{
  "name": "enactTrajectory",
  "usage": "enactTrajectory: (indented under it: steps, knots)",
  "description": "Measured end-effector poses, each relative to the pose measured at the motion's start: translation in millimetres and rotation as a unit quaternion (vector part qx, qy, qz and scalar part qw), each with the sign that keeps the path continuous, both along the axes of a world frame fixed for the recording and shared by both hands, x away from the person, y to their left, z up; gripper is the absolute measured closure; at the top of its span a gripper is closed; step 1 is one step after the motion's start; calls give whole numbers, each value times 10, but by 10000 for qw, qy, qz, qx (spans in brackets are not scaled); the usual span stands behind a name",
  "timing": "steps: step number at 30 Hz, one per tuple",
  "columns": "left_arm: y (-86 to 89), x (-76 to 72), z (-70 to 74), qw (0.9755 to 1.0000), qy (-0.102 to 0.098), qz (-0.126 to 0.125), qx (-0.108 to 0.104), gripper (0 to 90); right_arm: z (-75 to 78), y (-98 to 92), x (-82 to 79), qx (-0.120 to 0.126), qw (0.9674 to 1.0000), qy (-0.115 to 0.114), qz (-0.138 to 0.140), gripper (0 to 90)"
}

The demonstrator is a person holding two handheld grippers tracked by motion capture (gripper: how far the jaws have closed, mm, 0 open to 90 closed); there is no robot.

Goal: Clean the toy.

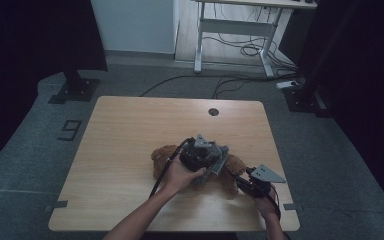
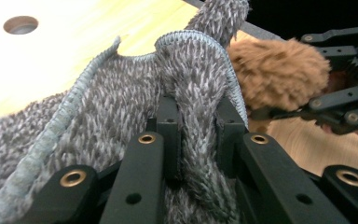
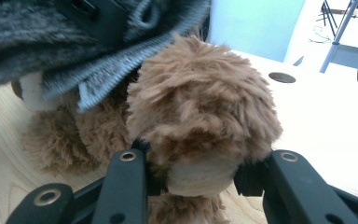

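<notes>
Dressing step underway: left gripper (image 2: 198,140) pinched a fold of grey knit garment (image 2: 121,116) over the brown plush toy (image 3: 200,116), mid-table near edge, right gripper (image 3: 191,179) clamping its paw; next likely needed the garment tugged down.

The plush toy (image 3: 200,107) is shaggy tan-brown with a cream paw pad; the knit cloth (image 2: 121,93) is flecked grey and white — edged in pale blue-grey stitching. The table (image 1: 130,130) is light wood-grain.
</notes>
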State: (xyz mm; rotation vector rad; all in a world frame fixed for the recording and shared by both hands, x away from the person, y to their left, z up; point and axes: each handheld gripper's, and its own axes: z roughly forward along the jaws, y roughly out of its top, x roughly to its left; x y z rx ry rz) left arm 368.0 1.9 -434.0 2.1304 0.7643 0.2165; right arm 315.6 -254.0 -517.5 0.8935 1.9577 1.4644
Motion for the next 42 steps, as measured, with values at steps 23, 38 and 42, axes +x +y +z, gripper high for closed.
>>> enactTrajectory:
  steps: [23, 38, 42]
  knots:
    - [890, 13, 188, 9965, 149, 442, -698, 758, -22, -23, -10, -48, 9999, -85, 36, 622]
    - [-261, -23, 232, 9994, -50, -305, -150, 750, -40, -1, -7, 7, 10000, -92, 18, 621]
    - [-401, 0, 42, 9993, -6, -288, 224, 749, -39, -5, -8, 1, 10000, -95, 31, 622]
